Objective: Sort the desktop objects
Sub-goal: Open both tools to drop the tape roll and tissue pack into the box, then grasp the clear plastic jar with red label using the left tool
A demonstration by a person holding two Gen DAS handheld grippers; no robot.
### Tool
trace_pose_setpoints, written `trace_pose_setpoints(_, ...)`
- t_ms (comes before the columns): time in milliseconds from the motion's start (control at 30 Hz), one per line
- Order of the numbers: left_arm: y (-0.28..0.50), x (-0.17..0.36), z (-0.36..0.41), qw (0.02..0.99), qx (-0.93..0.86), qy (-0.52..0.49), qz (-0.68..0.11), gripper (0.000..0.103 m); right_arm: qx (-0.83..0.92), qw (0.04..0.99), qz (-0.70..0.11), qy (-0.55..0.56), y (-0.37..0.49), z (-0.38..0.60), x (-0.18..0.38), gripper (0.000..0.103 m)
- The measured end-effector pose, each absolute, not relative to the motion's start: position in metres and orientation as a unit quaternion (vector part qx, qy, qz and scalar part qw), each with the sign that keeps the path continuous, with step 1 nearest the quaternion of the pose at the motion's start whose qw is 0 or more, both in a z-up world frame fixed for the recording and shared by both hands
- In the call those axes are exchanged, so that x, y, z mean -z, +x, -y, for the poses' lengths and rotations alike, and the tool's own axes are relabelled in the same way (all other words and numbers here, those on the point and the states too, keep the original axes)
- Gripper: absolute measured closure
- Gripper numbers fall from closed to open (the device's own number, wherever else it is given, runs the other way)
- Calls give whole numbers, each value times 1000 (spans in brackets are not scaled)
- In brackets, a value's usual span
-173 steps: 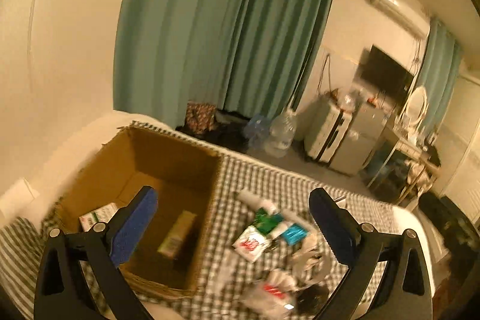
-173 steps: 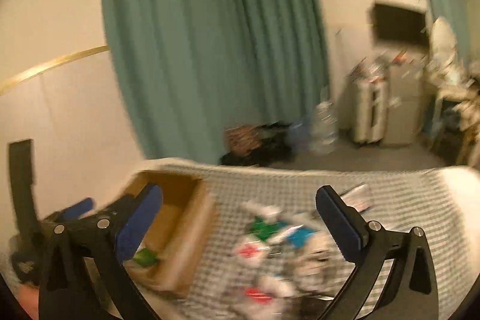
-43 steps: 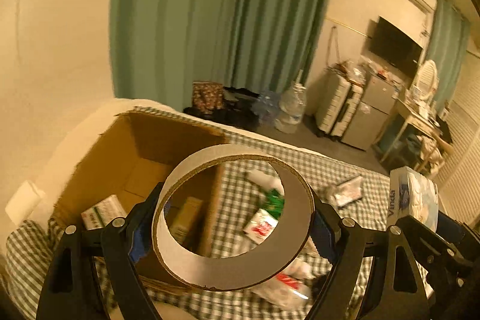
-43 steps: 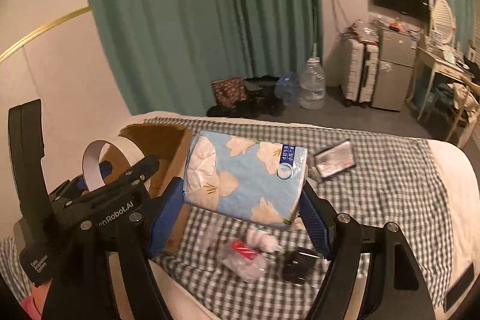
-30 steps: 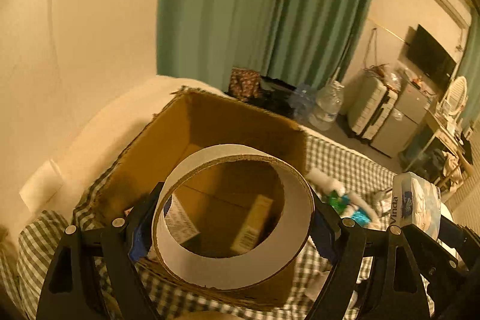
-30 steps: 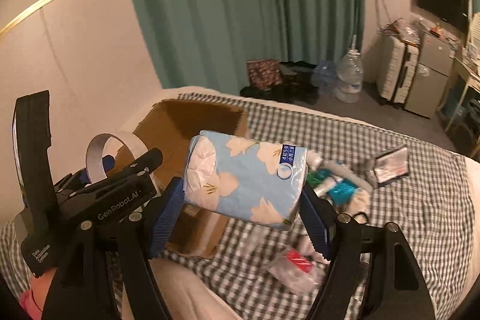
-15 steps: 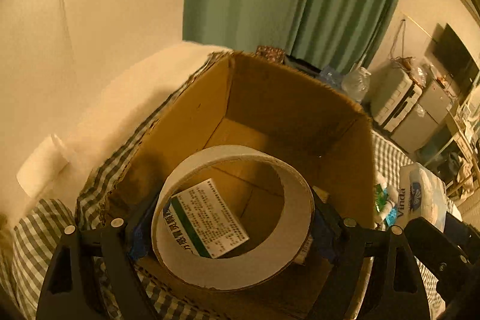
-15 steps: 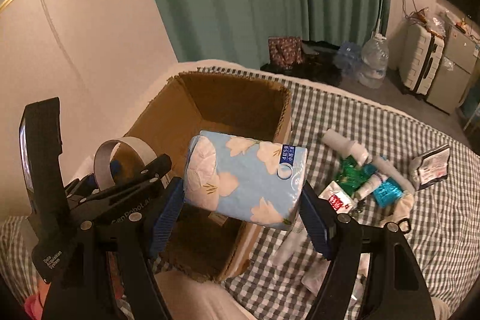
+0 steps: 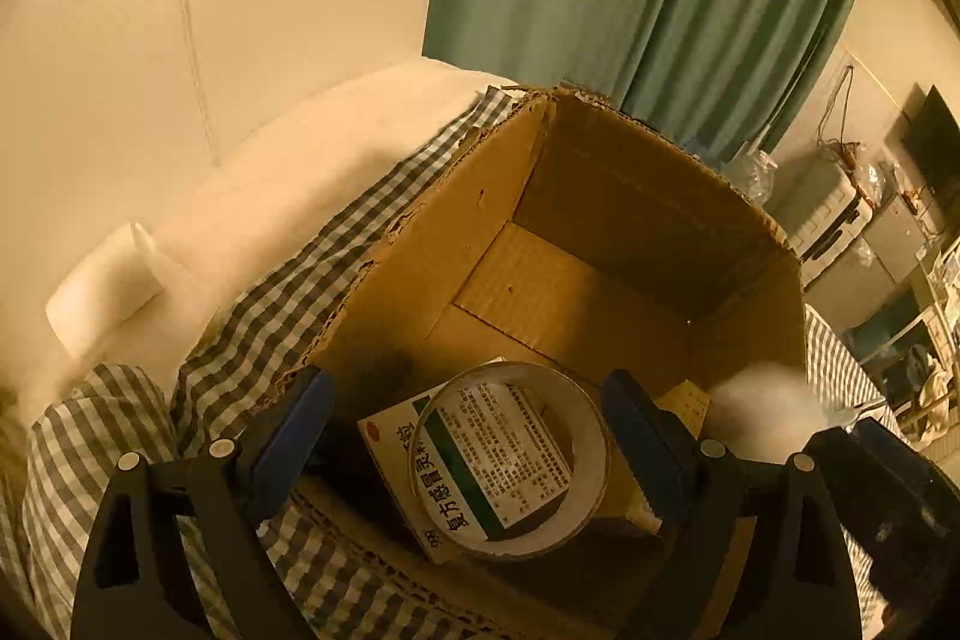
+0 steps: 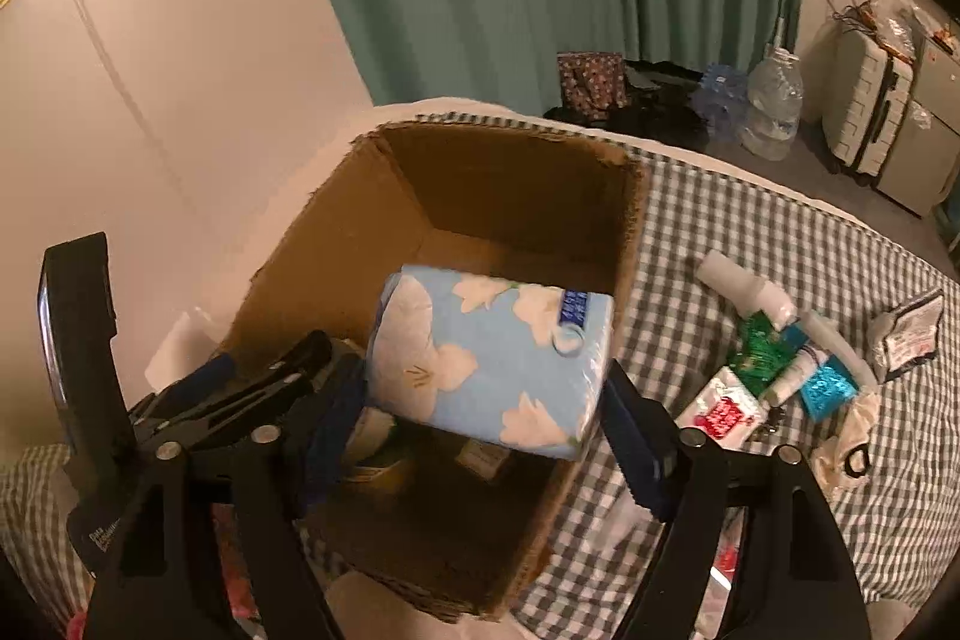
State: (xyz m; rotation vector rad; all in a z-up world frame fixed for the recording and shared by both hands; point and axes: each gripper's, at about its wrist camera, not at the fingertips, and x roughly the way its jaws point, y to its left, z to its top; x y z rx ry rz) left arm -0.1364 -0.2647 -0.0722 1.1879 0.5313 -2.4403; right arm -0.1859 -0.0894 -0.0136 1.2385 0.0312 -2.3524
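An open cardboard box (image 9: 630,214) stands on the checked cloth; it also shows in the right wrist view (image 10: 516,172). My left gripper (image 9: 462,436) is open over the box. A white tape ring (image 9: 510,454) lies free below it, on a green-and-white medicine carton (image 9: 474,460) in the box. My right gripper (image 10: 480,424) is open. The blue flowered tissue pack (image 10: 492,358) sits loose between its jaws, tilted, over the box's near right corner. In the left wrist view the pack is a white blur (image 9: 762,406).
Small packets, tubes and sachets (image 10: 774,364) lie on the checked cloth right of the box. A white block (image 9: 102,292) lies left of the box by the wall. Curtains, water jugs and suitcases stand behind the bed.
Both grippers moved over the box and opened. The tape ring dropped from the left gripper into the box. The tissue pack came loose from the right jaws and is dropping.
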Motion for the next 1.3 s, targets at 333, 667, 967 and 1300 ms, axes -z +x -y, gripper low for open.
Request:
trace_pose_setpoints(333, -124, 46, 245, 185, 881, 399, -174, 9, 874, 201, 28, 441, -175, 50, 0, 12)
trace_pose_setpoints(667, -106, 12, 150, 103, 916, 367, -122, 0, 902, 134, 61, 406, -145, -34, -31, 12)
trace_pose_setpoints(967, -96, 31, 47, 33, 921, 383, -57, 0, 917, 67, 78, 386, -112, -130, -35, 12)
trace_pose_setpoints(1300, -99, 88, -23, -27, 900, 434, -8, 0, 904, 34, 100, 413, -113, -202, 13, 12)
